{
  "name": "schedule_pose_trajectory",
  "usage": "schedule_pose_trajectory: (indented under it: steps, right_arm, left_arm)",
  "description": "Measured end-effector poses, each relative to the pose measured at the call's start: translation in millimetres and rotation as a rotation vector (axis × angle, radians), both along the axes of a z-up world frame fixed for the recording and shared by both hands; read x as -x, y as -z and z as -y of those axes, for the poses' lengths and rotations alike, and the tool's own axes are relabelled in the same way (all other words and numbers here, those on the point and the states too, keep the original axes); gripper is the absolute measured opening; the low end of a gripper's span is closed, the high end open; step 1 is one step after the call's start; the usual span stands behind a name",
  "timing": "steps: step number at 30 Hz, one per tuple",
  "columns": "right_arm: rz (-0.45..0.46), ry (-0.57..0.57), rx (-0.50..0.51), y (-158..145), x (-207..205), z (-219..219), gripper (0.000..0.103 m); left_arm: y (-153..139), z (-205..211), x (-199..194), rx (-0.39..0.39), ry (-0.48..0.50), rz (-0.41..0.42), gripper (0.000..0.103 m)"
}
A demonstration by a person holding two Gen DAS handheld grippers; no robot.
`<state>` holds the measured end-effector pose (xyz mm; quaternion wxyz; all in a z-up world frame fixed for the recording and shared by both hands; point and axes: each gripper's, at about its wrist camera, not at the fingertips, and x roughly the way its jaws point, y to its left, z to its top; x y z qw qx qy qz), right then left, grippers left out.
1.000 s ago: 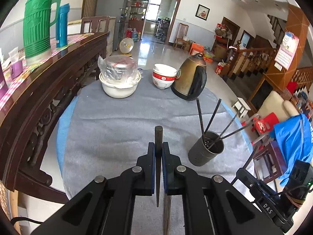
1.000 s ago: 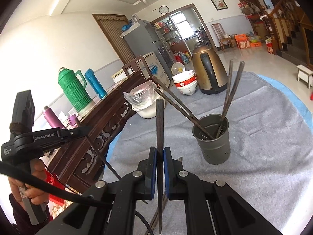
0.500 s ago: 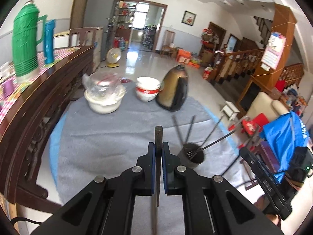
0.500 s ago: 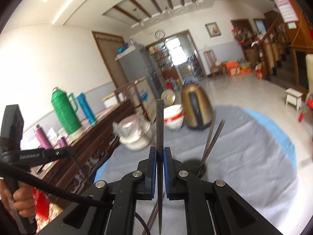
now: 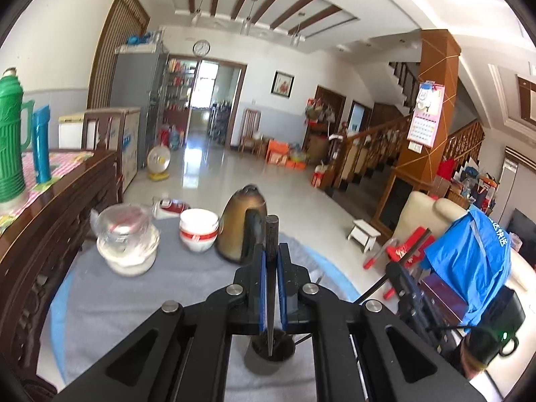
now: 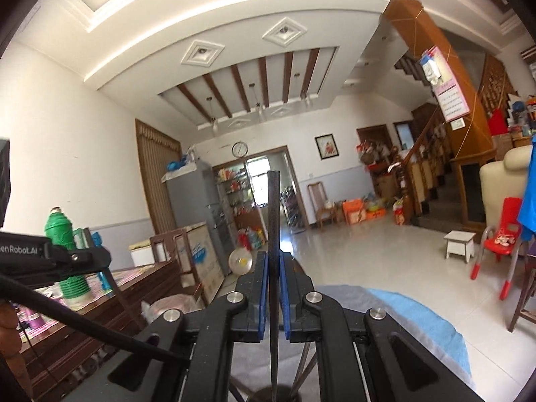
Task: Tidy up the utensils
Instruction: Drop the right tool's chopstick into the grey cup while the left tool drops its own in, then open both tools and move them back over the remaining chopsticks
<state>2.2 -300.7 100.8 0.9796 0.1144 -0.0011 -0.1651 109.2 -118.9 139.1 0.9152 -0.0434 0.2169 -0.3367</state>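
The left gripper point(image 5: 271, 261) is clamped on a dark chopstick point(image 5: 271, 234), its blue pads pinching the stick so that the blunt end stands up past the fingertips and the thin end points down toward the grey utensil holder point(image 5: 269, 358), which sits on the grey tablecloth point(image 5: 110, 305) directly under the gripper's body. Farther back on the cloth stand a covered white bowl point(image 5: 129, 251), a red-and-white bowl stack point(image 5: 198, 232) and a bronze kettle point(image 5: 239, 227) (the kettle partly hidden behind the chopstick). At the right edge of this view part of the other gripper shows. In the right wrist view, the right gripper point(image 6: 274, 271) is likewise closed tight on a second chopstick point(image 6: 273, 214), held upright against the room beyond; the dark rim of the holder point(image 6: 268, 393) and other sticks show at the very bottom, below it. The left gripper's body point(image 6: 50, 261) reaches in from the left, in front of a green thermos point(image 6: 62, 234).
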Motion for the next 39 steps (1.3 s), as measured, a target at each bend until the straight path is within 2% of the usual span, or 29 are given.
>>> schedule_pose_trajectory:
  steps: [2, 8, 13, 17, 19, 21, 25, 27, 28, 32, 34, 39]
  right_arm:
    - [-0.017, 0.004, 0.010, 6.7, -12.4, 0.3, 0.008]
    - [-0.123, -0.021, -0.020, 35.6, -38.2, 5.1, 0.008]
    - [-0.216, -0.071, -0.120, 60.7, -40.2, 24.1, 0.008]
    - [-0.250, -0.119, -0.199, 68.2, -33.5, 35.9, 0.010]
    - [-0.254, -0.134, -0.223, 69.0, -27.1, 39.9, 0.011]
    - [-0.271, -0.155, -0.250, 69.6, -24.4, 43.1, 0.012]
    - [-0.276, -0.188, -0.313, 73.8, -13.3, 46.6, 0.012]
    - [-0.265, -0.200, -0.333, 74.5, -4.5, 41.9, 0.016]
    - [-0.260, -0.202, -0.337, 72.8, -0.1, 38.3, 0.018]
    - [-0.227, -0.216, -0.348, 69.6, 21.8, 29.9, 0.057]
    - [-0.216, -0.214, -0.332, 68.0, 31.9, 23.8, 0.057]
    - [-0.260, -0.227, -0.271, 71.0, 46.2, 3.1, 0.055]
  left_arm:
    - [6.4, 13.8, -2.0, -0.015, -0.004, 0.016, 0.007]
    - [42.9, 43.3, -16.0, -0.069, -0.009, -0.019, 0.007]
    - [74.9, 57.5, -21.0, -0.151, 0.002, -0.068, 0.007]
    - [82.6, 51.5, -18.1, -0.175, 0.008, -0.095, 0.007]
    - [78.9, 48.5, -13.9, -0.184, 0.012, -0.089, 0.013]
    - [75.7, 42.2, -9.0, -0.188, 0.009, -0.076, 0.034]
    - [71.5, 18.8, 2.7, -0.180, -0.015, -0.059, 0.050]
    - [74.5, 6.6, 8.6, -0.218, -0.044, -0.051, 0.062]
    - [76.5, 1.4, 11.1, -0.234, -0.060, -0.047, 0.063]
    - [90.5, -20.9, 16.3, -0.317, -0.125, -0.072, 0.073]
    - [98.2, -30.3, 15.7, -0.350, -0.153, -0.095, 0.073]
    - [112.3, -48.3, 18.4, -0.419, -0.226, -0.128, 0.075]
